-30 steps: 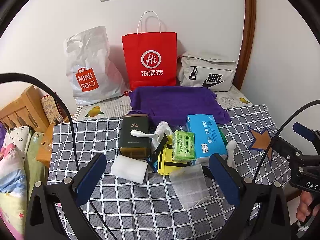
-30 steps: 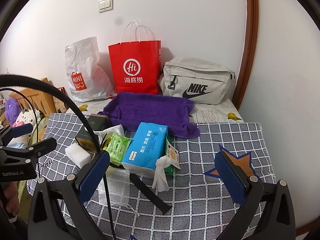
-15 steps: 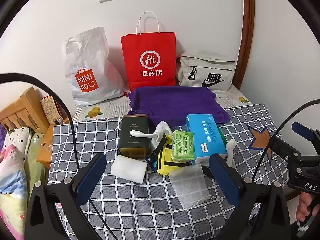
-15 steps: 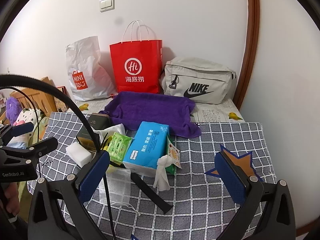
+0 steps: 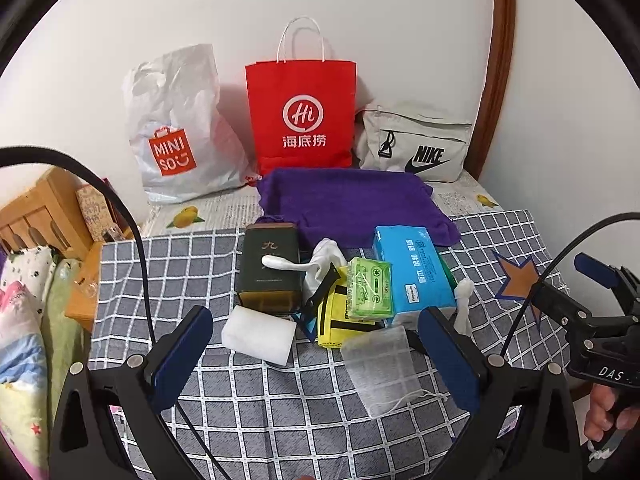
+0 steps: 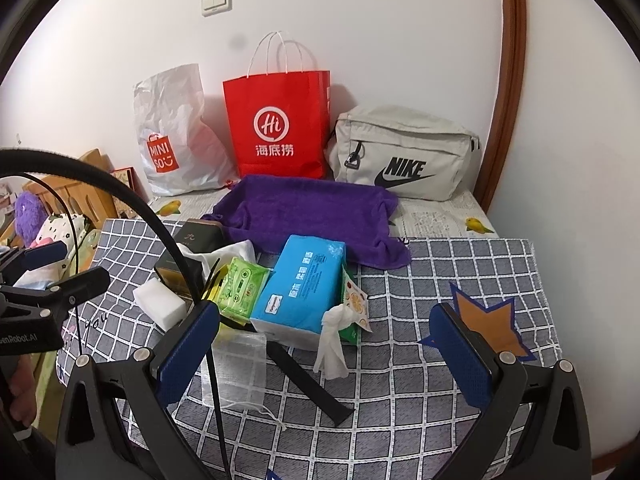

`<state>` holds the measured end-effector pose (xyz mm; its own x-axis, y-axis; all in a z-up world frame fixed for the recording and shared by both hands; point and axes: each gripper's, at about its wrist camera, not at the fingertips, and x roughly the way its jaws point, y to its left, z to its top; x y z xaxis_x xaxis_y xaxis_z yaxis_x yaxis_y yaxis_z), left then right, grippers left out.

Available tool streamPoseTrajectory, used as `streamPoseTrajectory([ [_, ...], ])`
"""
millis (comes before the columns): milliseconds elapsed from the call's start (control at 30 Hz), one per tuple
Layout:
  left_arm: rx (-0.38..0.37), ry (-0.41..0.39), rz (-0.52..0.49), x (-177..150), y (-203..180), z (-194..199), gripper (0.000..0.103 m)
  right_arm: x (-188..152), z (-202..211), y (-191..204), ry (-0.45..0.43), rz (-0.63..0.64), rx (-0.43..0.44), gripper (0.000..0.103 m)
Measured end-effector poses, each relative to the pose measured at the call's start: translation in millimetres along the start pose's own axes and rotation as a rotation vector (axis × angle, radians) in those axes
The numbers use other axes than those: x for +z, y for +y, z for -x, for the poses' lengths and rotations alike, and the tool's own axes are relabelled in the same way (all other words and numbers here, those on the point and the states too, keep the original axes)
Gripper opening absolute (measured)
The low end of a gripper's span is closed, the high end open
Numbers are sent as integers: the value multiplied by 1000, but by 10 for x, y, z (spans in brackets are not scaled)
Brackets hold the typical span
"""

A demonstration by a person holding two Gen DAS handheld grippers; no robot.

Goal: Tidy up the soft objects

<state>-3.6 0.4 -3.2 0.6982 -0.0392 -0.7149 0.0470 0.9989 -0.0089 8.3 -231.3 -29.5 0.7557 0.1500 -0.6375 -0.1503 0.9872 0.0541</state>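
A pile lies on the checked cloth (image 5: 280, 400): a blue tissue pack (image 5: 414, 272) (image 6: 304, 284), a green wipes pack (image 5: 370, 288) (image 6: 240, 286), a yellow pouch (image 5: 334, 320), a white sponge (image 5: 258, 336) (image 6: 160, 304), a dark green box (image 5: 272, 268), a clear mesh bag (image 5: 384, 368) (image 6: 236, 364) and white crumpled tissue (image 6: 332, 340). A purple towel (image 5: 352, 204) (image 6: 312, 212) lies behind them. My left gripper (image 5: 320, 356) is open, near the sponge and mesh bag. My right gripper (image 6: 324, 356) is open, in front of the tissue pack.
Against the wall stand a white Miniso bag (image 5: 176, 132), a red paper bag (image 5: 302, 116) and a grey Nike bag (image 5: 416, 144) (image 6: 400, 156). A wooden frame (image 5: 36, 212) and bedding (image 5: 24, 320) lie left. A star patch (image 6: 484, 320) marks the cloth's right side.
Both views have shifted only slightly. No object on the cloth has moved, and both grippers stay open.
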Motion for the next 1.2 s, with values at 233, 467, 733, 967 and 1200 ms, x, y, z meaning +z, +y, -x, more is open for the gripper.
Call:
streamPoseTrajectory([
  [233,16,46,49,-47,201,-224,103,-69,-269,-119,50,-8,-11,103],
  [467,48,117,123,-124,441,-462,103,-300,-810,-365,162,-24,-23,103],
  [733,66,184,135,-131,535,-760,103,-505,-1295,-405,229,10,38,103],
  [967,72,236,128,-137,546,-967,103,-580,-1514,-286,227,51,96,67],
  [1200,68,265,124,-198,641,-1153,103,-548,-1441,-285,221,59,207,24],
])
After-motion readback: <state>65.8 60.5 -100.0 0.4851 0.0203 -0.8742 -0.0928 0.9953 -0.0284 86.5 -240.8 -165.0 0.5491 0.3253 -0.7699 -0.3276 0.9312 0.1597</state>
